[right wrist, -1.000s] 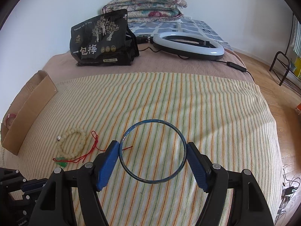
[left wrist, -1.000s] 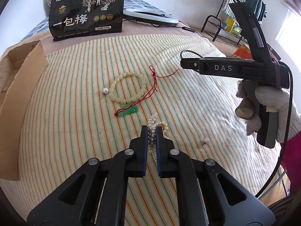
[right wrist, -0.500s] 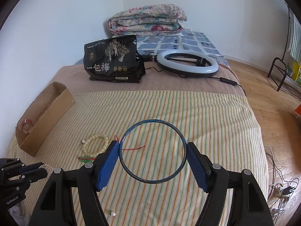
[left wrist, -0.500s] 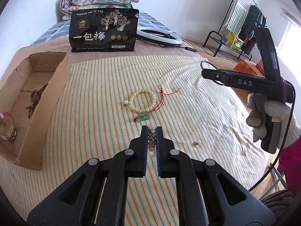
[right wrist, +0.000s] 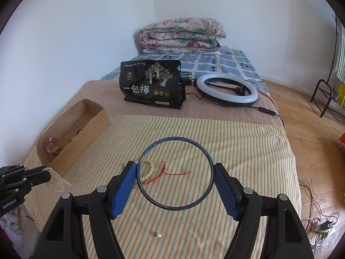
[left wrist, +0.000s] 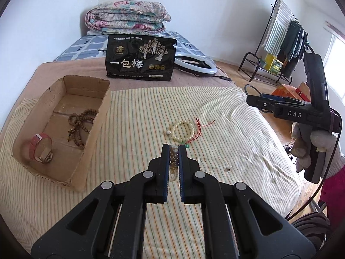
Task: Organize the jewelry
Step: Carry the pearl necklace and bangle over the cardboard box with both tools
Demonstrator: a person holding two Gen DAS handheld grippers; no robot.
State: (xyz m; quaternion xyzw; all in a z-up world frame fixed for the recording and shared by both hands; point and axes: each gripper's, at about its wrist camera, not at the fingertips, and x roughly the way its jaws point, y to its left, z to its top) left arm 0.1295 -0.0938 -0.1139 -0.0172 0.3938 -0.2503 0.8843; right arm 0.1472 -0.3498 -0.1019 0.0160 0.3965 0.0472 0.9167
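Note:
My left gripper is shut on a pearl bead strand, lifted above the striped cloth; in the right wrist view the pearl strand dangles from the left gripper. My right gripper is shut on a thin blue bangle, pads pressing its two sides, held in the air. The right gripper also shows in the left wrist view. On the cloth lie a pale bead bracelet with a red cord and a green charm. A cardboard box at the left holds a pink watch and brown beads.
Two loose pearl studs lie on the cloth, one near the front edge and one beside the bracelet. A black snack bag, a ring light with its cable and a folded quilt sit farther back. A clothes rack stands on the floor.
Both grippers have risen and drawn back from the cloth with their loads. The pearl strand came off the cloth, and the cardboard box has come fully into the left wrist view.

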